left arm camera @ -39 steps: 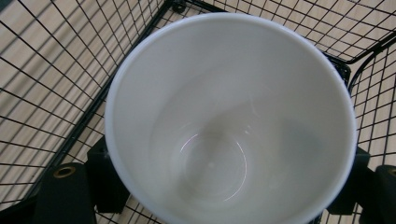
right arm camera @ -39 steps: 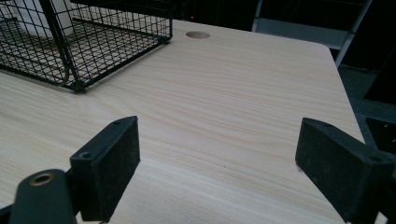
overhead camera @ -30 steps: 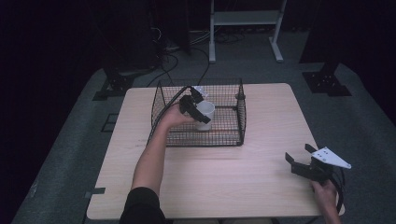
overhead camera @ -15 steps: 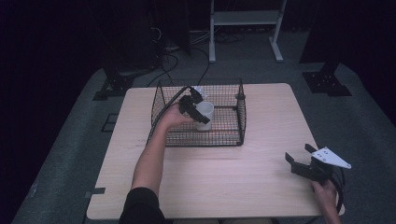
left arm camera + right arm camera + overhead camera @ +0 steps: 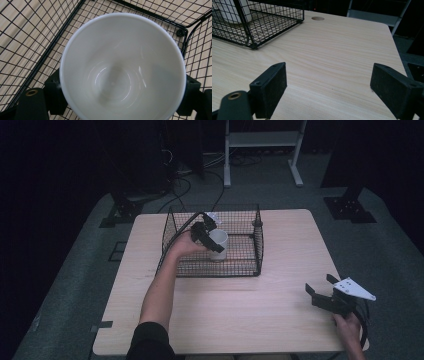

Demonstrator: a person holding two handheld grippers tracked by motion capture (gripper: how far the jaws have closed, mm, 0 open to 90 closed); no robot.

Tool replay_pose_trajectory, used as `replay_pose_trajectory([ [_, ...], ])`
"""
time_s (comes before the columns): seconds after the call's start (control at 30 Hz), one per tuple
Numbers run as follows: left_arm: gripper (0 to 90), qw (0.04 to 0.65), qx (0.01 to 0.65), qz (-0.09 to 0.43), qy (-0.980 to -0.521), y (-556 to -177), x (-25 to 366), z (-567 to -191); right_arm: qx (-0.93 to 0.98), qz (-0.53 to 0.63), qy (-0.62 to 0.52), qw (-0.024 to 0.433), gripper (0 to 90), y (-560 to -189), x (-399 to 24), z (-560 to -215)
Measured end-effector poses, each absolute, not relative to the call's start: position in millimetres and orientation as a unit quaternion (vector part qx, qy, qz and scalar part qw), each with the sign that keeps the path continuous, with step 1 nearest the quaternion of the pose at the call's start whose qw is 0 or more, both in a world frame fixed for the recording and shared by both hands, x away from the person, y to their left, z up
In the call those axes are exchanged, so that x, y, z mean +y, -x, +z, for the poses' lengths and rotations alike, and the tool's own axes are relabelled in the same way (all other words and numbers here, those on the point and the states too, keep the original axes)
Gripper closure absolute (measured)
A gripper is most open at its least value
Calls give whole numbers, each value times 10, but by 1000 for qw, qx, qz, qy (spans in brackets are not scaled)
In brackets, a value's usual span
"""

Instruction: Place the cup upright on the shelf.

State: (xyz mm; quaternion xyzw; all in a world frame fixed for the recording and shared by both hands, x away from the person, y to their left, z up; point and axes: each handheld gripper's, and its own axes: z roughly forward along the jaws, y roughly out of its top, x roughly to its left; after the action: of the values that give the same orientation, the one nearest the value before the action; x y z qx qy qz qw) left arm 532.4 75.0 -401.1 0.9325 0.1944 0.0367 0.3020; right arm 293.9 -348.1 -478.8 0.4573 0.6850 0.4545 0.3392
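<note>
Plain white ceramic cup [image 5: 122, 67] stands upright, empty, in the black wire basket [image 5: 257, 251].
Left gripper [image 5: 207, 236] reaches in, its just-opening jaws flanking the cup; right gripper [image 5: 329, 82] hovers, jaws spread.

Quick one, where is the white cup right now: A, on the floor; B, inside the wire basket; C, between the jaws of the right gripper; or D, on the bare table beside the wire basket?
B: the white cup stands inside the wire basket, with mesh around it.

White mug [image 5: 218, 243], black wire basket [image 5: 250, 265], pale wood-grain table [image 5: 240, 310].
</note>
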Motion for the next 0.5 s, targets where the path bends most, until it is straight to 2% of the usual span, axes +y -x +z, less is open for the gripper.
replay_pose_trajectory([
  [0.33, 82, 312, 196, 54, -928, -5252, 756, -3894, 685, 454, -457, 340, 131, -2938, -3479, -4788],
  [0.5, 66, 316, 198, 61, -926, -5210, 804, -3812, 685, 455, -457, 339, 131, -2938, -3481, -4788],
])
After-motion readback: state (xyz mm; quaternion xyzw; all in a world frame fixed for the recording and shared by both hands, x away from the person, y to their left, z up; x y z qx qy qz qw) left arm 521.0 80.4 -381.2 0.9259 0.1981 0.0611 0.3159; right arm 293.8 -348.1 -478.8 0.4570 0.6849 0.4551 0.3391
